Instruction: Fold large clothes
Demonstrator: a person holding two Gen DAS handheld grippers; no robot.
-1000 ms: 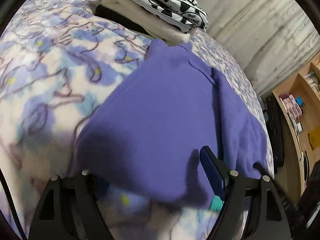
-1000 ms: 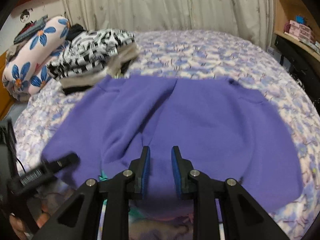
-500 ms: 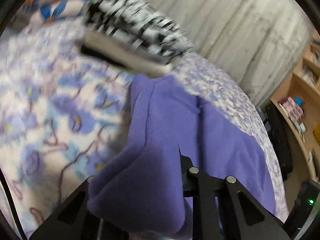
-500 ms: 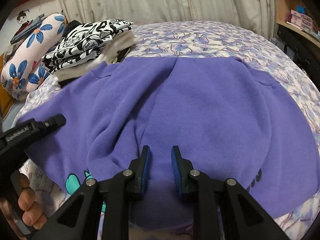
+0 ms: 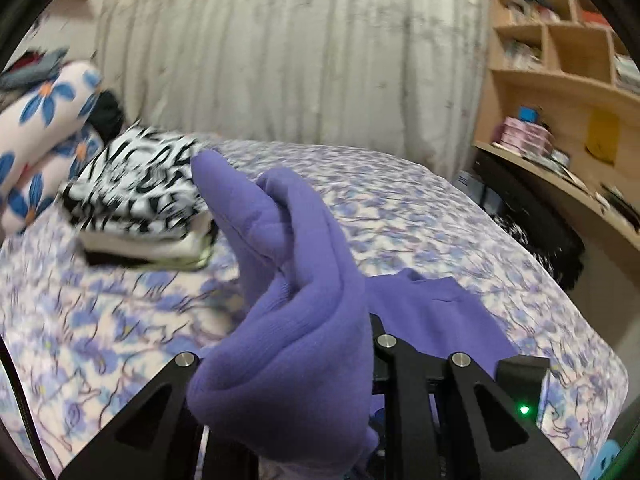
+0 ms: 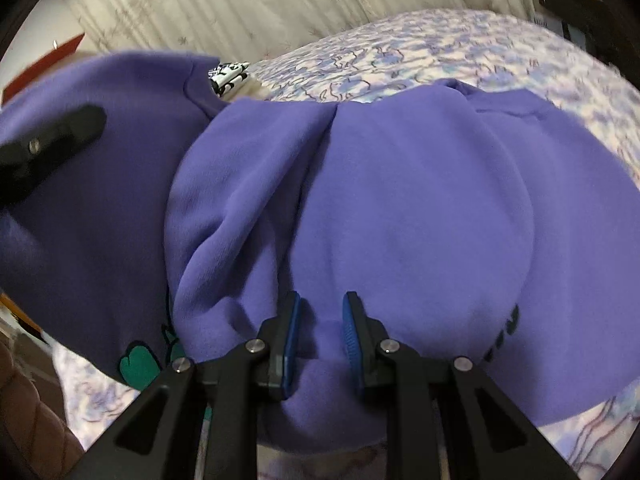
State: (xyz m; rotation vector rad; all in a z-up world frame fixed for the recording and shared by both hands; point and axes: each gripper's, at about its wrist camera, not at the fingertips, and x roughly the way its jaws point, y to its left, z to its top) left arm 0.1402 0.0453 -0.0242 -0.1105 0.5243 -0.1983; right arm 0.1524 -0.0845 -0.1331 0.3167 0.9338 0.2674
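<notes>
A purple sweatshirt (image 6: 400, 208) with a green print lies on the flowered bedspread (image 5: 420, 208). One edge of the sweatshirt (image 5: 296, 320) is lifted and bunched over my left gripper (image 5: 316, 332), which is shut on it, so its fingertips are hidden under the cloth. In the right wrist view the left gripper (image 6: 52, 136) shows at the upper left, holding that side raised. At the near hem my right gripper (image 6: 322, 336) is shut on a fold of purple cloth between its blue pads (image 6: 292, 336). The right gripper's black body (image 5: 520, 380) shows low right in the left wrist view.
A stack of folded clothes (image 5: 136, 192), black-and-white patterned on top, sits at the bed's far left beside a flowered pillow (image 5: 44, 120). Pale curtains (image 5: 300, 48) hang behind the bed. Wooden shelves (image 5: 560, 80) and a dark bag stand to the right.
My left gripper went from open over the sweatshirt's edge to shut on it, then rose and rolled, lifting that side. My right gripper kept its grip and shifted a little.
</notes>
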